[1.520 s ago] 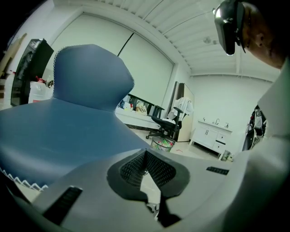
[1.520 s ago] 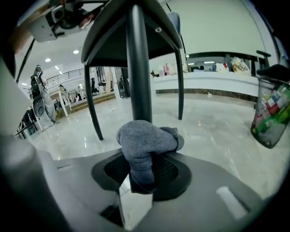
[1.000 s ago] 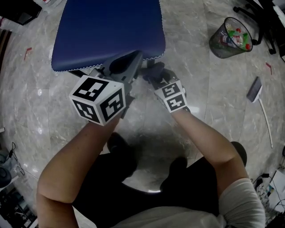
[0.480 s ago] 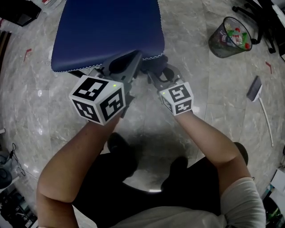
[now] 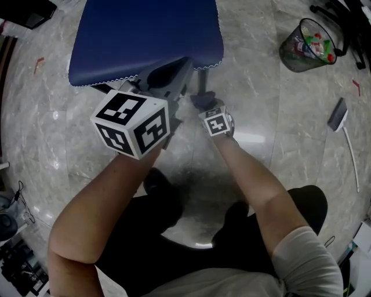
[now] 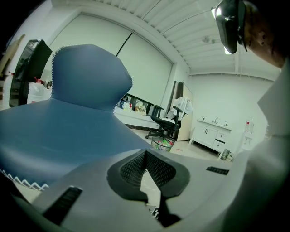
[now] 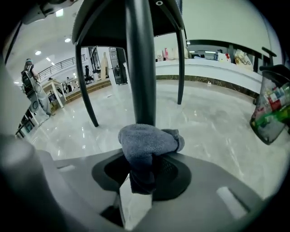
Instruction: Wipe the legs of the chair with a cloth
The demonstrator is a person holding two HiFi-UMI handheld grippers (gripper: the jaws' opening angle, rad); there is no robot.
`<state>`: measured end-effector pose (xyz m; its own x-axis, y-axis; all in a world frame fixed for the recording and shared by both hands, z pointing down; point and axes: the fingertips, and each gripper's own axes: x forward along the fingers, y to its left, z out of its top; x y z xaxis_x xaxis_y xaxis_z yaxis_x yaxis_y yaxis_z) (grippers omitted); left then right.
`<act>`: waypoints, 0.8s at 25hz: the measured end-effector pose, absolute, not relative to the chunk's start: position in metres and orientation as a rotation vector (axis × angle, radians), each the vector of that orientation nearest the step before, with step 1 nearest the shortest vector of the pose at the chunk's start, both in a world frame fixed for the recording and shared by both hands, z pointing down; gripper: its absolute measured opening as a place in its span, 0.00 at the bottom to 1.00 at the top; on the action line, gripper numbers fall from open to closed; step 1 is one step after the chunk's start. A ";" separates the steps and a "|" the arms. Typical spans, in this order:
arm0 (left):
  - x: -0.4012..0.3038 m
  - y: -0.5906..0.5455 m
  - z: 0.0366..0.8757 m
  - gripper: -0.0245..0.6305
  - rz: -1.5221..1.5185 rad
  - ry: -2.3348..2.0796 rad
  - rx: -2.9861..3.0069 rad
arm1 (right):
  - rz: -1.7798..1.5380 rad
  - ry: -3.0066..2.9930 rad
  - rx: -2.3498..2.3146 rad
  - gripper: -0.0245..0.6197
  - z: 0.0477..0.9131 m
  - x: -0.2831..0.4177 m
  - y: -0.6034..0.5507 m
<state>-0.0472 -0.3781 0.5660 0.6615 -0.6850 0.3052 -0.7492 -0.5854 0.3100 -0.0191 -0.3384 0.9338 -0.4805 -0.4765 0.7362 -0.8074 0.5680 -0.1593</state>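
The chair's blue seat (image 5: pixel 145 35) fills the top of the head view, with a dark leg (image 5: pixel 203 81) dropping from its front right corner. My right gripper (image 5: pixel 201 101) is low beside that leg, shut on a grey cloth (image 7: pixel 147 140). In the right gripper view the cloth bulges out of the jaws and presses against the dark leg (image 7: pixel 140 68). Two more legs (image 7: pixel 86 86) stand behind. My left gripper (image 5: pixel 184 65) hovers at the seat's front edge, above the cushion (image 6: pixel 68 131), and its fingertips (image 6: pixel 145 154) meet with nothing between them.
A mesh waste bin (image 5: pixel 307 46) with rubbish stands on the marble floor at the right, also visible as the bin (image 7: pixel 272 108). A grey tool with a white handle (image 5: pixel 342 125) lies further right. An office chair base (image 5: pixel 342 11) is at the top right. My shoes (image 5: pixel 156 183) are close below.
My right gripper has gone down along the chair leg with the cloth, so its marker cube looks smaller and lower. The left gripper has stayed at the seat's edge.
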 end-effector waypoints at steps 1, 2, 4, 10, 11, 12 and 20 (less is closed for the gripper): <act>-0.047 -0.378 0.566 0.04 0.212 -1.121 2.468 | 0.648 -2.156 1.027 0.23 0.928 -0.018 -0.340; -0.047 -0.378 0.566 0.04 0.212 -1.119 2.470 | 0.624 -2.171 1.027 0.23 0.918 -0.018 -0.343; -0.048 -0.378 0.566 0.04 0.215 -1.117 2.473 | 0.536 -2.231 1.017 0.23 0.882 -0.020 -0.348; -0.049 -0.382 0.566 0.04 0.215 -1.121 2.473 | 0.348 -2.426 1.024 0.23 0.744 -0.018 -0.372; -0.049 -0.383 0.566 0.04 0.215 -1.124 2.471 | 0.342 -2.458 1.044 0.23 0.722 -0.017 -0.375; -0.049 -0.383 0.566 0.04 0.217 -1.128 2.470 | 0.342 -2.493 1.068 0.23 0.700 -0.017 -0.379; -0.048 -0.387 0.566 0.04 0.223 -1.144 2.472 | 0.302 -2.588 1.093 0.23 0.644 -0.015 -0.381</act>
